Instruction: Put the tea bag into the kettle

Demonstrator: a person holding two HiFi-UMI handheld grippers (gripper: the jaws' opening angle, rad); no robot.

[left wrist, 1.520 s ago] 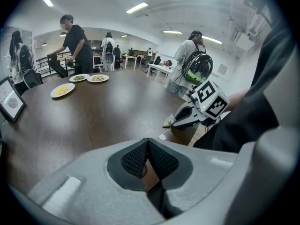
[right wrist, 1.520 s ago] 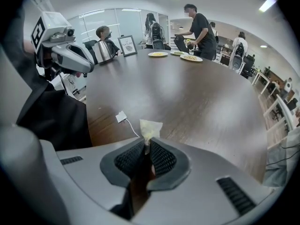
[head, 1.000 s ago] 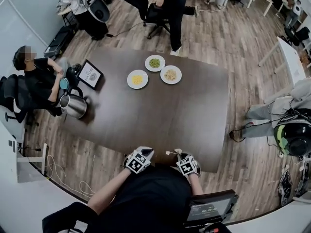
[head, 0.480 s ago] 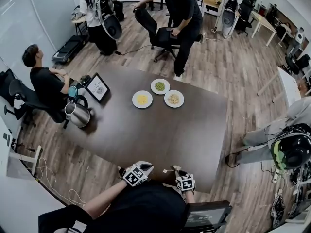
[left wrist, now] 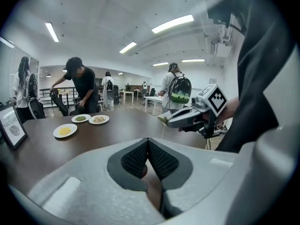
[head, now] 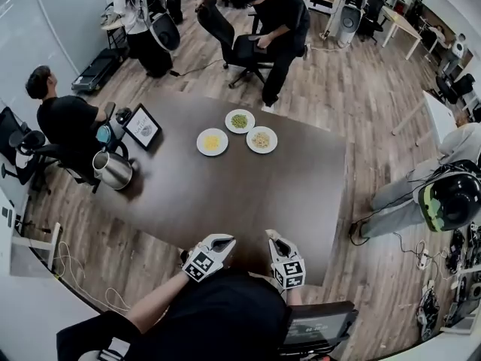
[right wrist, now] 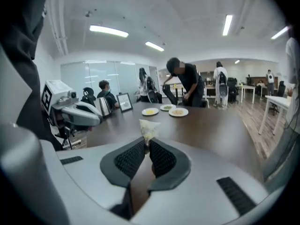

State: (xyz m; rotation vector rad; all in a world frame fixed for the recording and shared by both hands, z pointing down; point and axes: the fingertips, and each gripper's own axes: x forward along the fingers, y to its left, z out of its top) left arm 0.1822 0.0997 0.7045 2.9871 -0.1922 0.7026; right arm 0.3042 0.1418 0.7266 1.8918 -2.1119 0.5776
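Leftward, kettle (head: pixel 113 170) near frame (head: pixel 141 126); plates (head: pixel 213 142) beyond.

Bright, even illumination is supplied by ceiling strip lights (left wrist: pixel 172 23); edges are curved by fisheye distortion and vignetted.

I see a dark brown table (head: pixel 248 194) over a floor (head: pixel 361 104) of lighter brown wooden planks. The kettle (head: pixel 113 169) is shiny silver with a black handle. The first plate (head: pixel 212 141) is white with yellow food, the second plate (head: pixel 239 120) white with green food, the third plate (head: pixel 261 139) white with beige food. The frame (head: pixel 142 126) is black around a white sheet. The tea bag (right wrist: pixel 149 129) is pale yellowish white. The left tongs (left wrist: pixel 147 146) and the right tongs (right wrist: pixel 146 149) are light grey; their pads (right wrist: pixel 129 158) are black with a fine ribbed pattern. The left marker cube (head: pixel 201 264) and the right marker cube (head: pixel 291 274) carry black-and-white square patterns.
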